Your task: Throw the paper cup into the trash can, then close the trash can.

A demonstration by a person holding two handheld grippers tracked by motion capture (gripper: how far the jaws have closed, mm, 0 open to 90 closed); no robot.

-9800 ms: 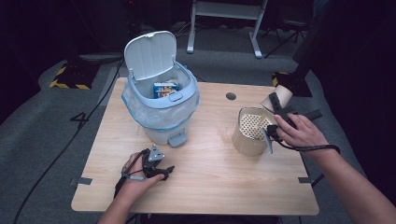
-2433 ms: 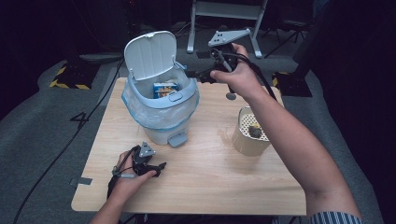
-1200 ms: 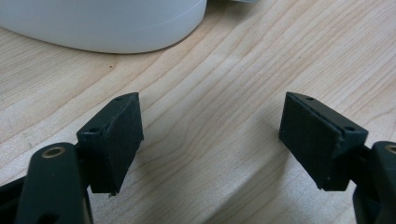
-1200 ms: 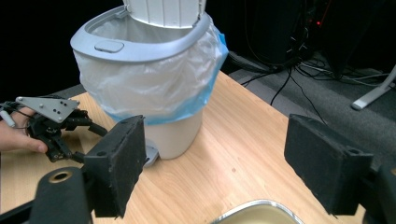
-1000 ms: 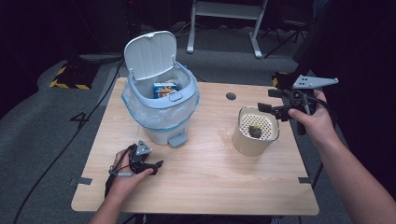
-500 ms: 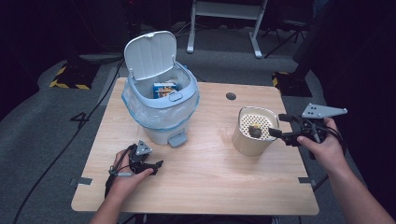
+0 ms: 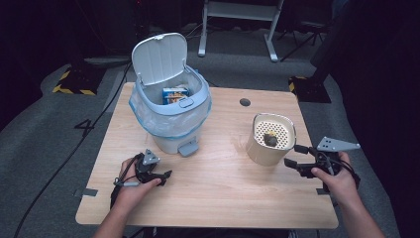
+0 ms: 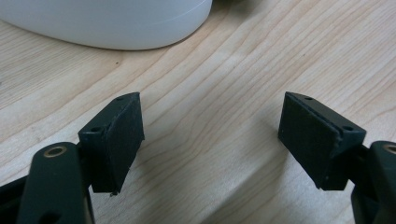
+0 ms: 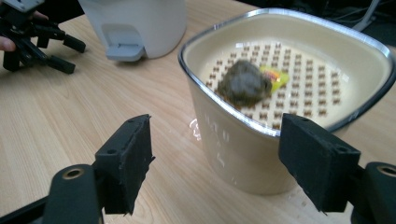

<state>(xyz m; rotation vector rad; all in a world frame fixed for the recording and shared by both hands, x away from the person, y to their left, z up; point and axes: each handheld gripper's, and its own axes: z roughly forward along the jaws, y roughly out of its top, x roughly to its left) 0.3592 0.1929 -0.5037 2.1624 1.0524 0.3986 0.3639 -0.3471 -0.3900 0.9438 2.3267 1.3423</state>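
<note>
A cream container point(image 7: 270, 144) with a perforated insert stands right of centre on the table, with a dark lump point(image 7: 270, 139) on the insert. My right gripper point(image 7: 292, 155) is low at its right side, pointing at it. In the right gripper view the container point(image 9: 243, 158) rises just ahead of the jaws, and the lump point(image 9: 243, 83) lies beside a yellow scrap point(image 9: 275, 77). These jaws have just been closing; they stand open, with nothing gripped. My left gripper point(image 7: 166, 177) rests on the wood in front of the pedal bin point(image 7: 171, 119). It is open point(image 8: 210, 135) over bare wood.
The bin's lid stands up, a plastic liner hangs over its rim and a small box point(image 7: 175, 94) lies inside. Its pedal point(image 9: 125, 49) faces the near edge. The wooden table point(image 7: 218, 198) has a cable hole point(image 7: 244, 102) at the back. Dark floor and a metal stand lie beyond.
My right gripper has come down from beside the container's far right to low at its near right, and its jaws look narrower. The left hand has stayed put.
</note>
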